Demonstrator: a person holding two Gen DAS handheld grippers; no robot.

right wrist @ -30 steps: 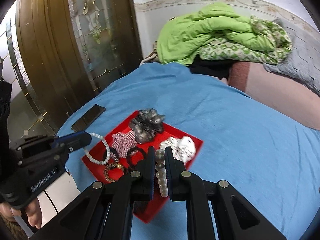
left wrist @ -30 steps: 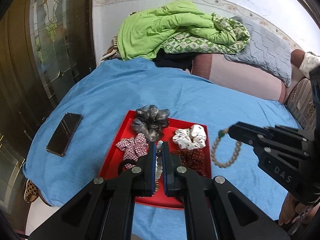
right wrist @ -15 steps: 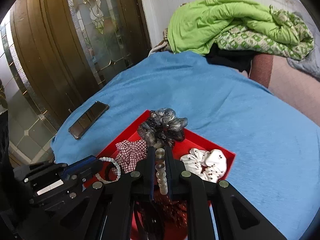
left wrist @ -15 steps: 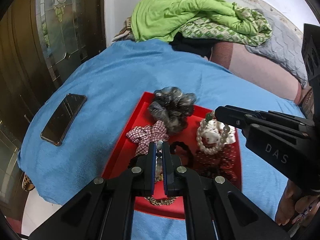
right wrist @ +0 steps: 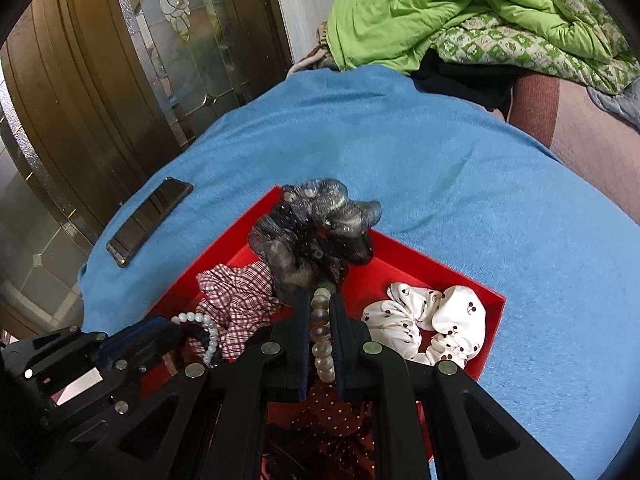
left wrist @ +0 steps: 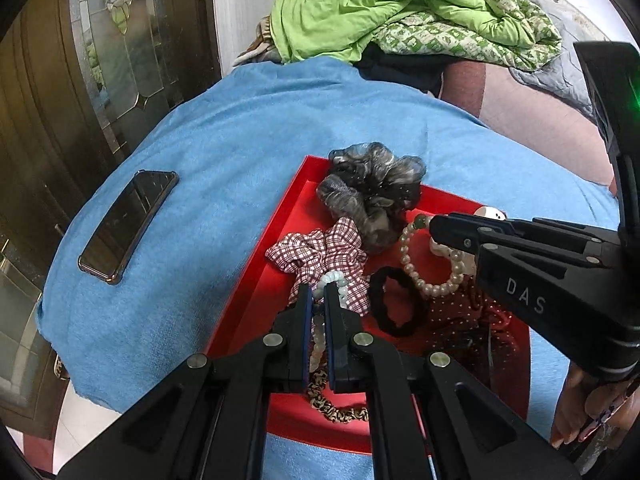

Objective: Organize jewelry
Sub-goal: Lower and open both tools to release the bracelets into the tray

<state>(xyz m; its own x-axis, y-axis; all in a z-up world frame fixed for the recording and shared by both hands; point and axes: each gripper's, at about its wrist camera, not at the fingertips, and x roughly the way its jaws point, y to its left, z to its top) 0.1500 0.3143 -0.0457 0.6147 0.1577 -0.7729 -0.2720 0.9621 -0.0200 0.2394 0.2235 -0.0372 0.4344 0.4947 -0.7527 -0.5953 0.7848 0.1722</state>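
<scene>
A red tray (left wrist: 256,280) lies on a blue cloth (left wrist: 240,140) and holds several scrunchies and hair ties. My left gripper (left wrist: 318,294) is shut on a pale white bead bracelet (left wrist: 332,280), low over the plaid scrunchie (left wrist: 320,252). My right gripper (right wrist: 320,300) is shut on a cream bead bracelet (right wrist: 320,332) with a green bead. In the left wrist view that cream bracelet (left wrist: 424,272) hangs as a loop over the tray beside the black hair tie (left wrist: 396,304). The grey scrunchie (right wrist: 316,232) sits just beyond the right gripper's fingertips.
A white cherry-print scrunchie (right wrist: 432,328) fills the tray's right corner, with a dark red dotted scrunchie (left wrist: 468,316) and a leopard hair tie (left wrist: 340,408) nearer me. A black phone (left wrist: 128,220) lies left of the tray. A green quilt (left wrist: 380,4) is piled behind; glass-panelled doors stand left.
Both grippers have come down toward the tray. The right gripper has carried its cream bracelet from beside the tray's right edge to over the tray. Both stay shut.
</scene>
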